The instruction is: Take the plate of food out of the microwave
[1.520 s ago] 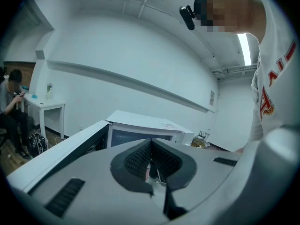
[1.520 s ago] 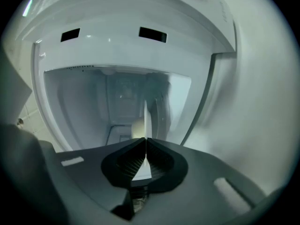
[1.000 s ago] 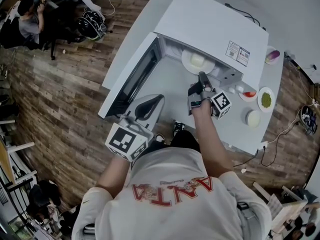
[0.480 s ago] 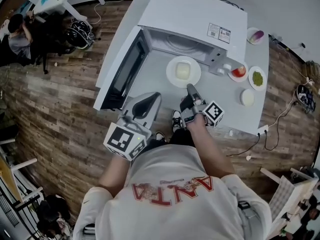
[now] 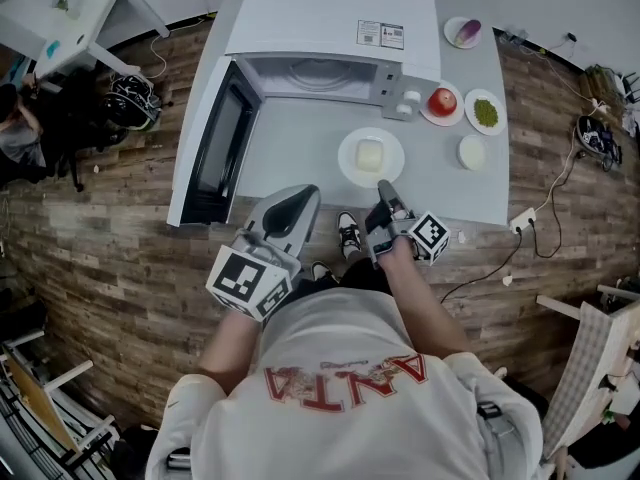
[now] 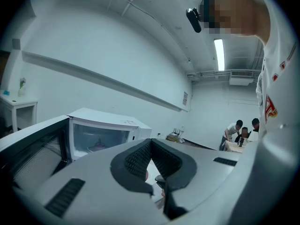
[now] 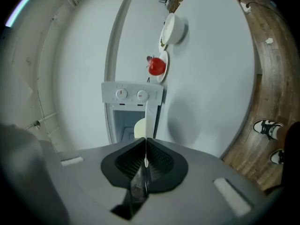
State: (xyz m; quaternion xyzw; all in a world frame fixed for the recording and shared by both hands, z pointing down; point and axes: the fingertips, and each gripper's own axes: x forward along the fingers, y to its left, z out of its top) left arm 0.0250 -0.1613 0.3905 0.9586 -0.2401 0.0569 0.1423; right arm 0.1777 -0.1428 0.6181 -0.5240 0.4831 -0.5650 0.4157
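Right gripper: jaws clamped on the near rim of the plate. In the right gripper view the rim shows edge-on as a thin white line pinched between the pads.

The plate carries a pale yellow block of food. It is outside the microwave, over the white table, in front of the open cavity and just near of the control panel. Cannot tell whether it rests on the table or hangs just above it.

Microwave door swung open to the left.

Left gripper: tips together, nothing between them, at the table's near edge, left of the right gripper and apart from the plate.

Right of the plate: a white bowl. Farther back, a red fruit on a dish and a dish of something green.
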